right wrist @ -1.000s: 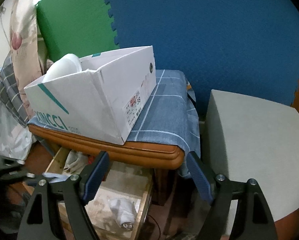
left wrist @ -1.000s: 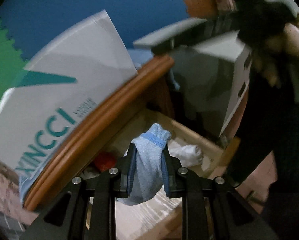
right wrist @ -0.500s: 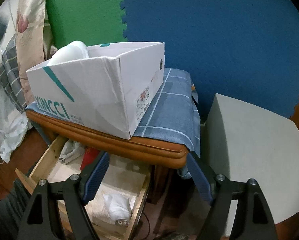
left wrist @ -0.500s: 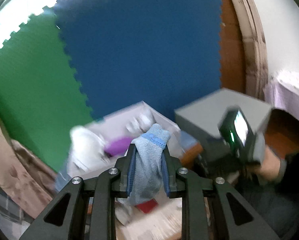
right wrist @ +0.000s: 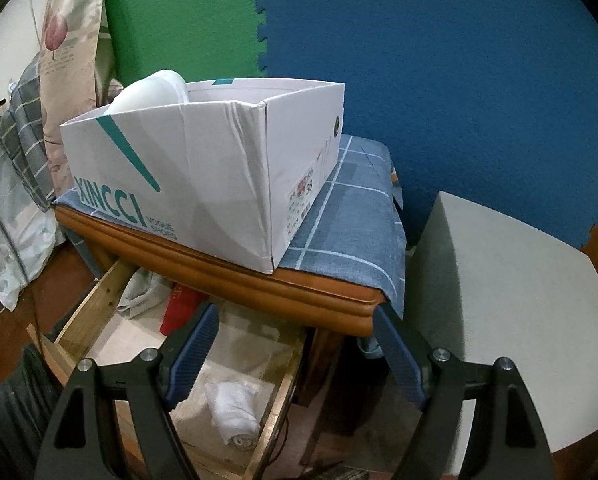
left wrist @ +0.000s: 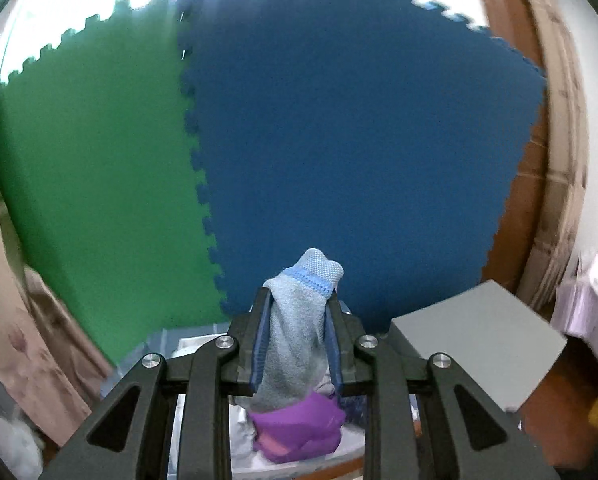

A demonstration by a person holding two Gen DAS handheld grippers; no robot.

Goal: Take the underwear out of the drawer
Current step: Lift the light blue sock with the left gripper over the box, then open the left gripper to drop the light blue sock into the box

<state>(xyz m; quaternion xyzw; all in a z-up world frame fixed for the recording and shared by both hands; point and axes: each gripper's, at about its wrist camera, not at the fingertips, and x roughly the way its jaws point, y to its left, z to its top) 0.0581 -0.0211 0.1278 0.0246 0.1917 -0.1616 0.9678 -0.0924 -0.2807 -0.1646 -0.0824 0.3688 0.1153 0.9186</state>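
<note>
Left gripper (left wrist: 299, 336): jaws clamped on a pale blue-grey piece of underwear (left wrist: 295, 328) with a brighter blue trim band; the cloth stands up past the fingertips and hangs down between them
Where the underwear is: out of the drawer (right wrist: 187, 364), held above the shoe box (right wrist: 219, 168), in front of the blue foam mat (left wrist: 359, 152)
Right gripper (right wrist: 295, 344): jaws wide apart, holding nothing, hovering in front of the shoe box and over the open drawer
Step in hand: judged to be carrying the piece to the shoe box for release
Doing it well: lower it inside the box walls before parting the jaws, so the hanging tail lands within and not on the rim; keep the grip firm until then, since soft cloth can slip
Shoe box contents: a purple garment (left wrist: 299, 428) just under the held cloth; a white rounded thing (right wrist: 151, 94) at the far left end, what it is cannot be told
Drawer contents: a rolled white cloth (right wrist: 233, 416) near the front, a red item (right wrist: 179, 308) and a crumpled grey cloth (right wrist: 139, 292) further back under the box
Risk: cloth snagging on a pad at release
</note>
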